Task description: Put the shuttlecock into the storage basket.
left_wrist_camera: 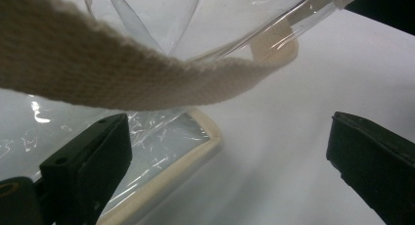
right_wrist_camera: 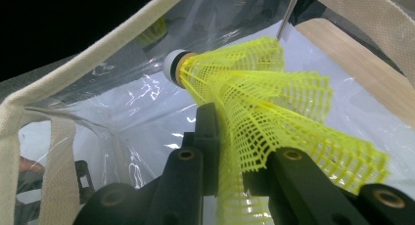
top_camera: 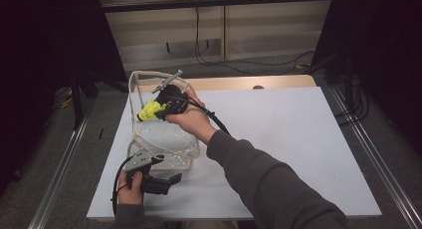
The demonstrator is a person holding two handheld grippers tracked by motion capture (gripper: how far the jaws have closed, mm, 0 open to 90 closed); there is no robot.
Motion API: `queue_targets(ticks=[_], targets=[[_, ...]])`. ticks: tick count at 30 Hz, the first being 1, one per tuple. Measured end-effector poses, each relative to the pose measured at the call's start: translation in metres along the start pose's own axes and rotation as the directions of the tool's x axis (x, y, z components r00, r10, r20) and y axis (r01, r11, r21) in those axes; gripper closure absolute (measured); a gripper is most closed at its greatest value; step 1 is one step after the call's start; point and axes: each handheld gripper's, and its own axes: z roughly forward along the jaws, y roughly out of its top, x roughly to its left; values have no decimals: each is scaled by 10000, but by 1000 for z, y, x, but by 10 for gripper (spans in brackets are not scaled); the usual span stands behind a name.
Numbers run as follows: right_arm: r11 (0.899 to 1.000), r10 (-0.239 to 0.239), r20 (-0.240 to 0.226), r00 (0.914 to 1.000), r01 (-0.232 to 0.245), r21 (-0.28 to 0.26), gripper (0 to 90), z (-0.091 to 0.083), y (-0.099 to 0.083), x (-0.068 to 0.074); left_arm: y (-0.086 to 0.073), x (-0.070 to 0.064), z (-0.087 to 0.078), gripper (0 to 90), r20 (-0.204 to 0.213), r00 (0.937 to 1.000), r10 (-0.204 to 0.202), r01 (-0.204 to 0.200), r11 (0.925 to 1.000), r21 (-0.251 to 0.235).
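While pinching a yellow shuttlecock [right_wrist_camera: 274, 117], right gripper [right_wrist_camera: 235, 151] seemingly inside clear bag [top_camera: 164, 139]; left gripper [left_wrist_camera: 225, 151] spread.

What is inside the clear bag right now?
The yellow shuttlecock, pinched in the right gripper, sits at the clear bag mouth. A second yellow shape shows faintly through the plastic. The bag's bottom is hidden by glare and folds.
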Motion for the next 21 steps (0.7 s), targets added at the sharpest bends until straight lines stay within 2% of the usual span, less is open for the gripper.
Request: queue_targets(ticks=[9,21], targets=[[9999,-60,11,10000,60,107,798,7,1,2,0,0,0,30,5,10000,20,-20,10000,-7],[9997,95,66,9999,-96,241,797,13,2,4,-1,0,-1,30,-27,10000,28,-28,10000,16]])
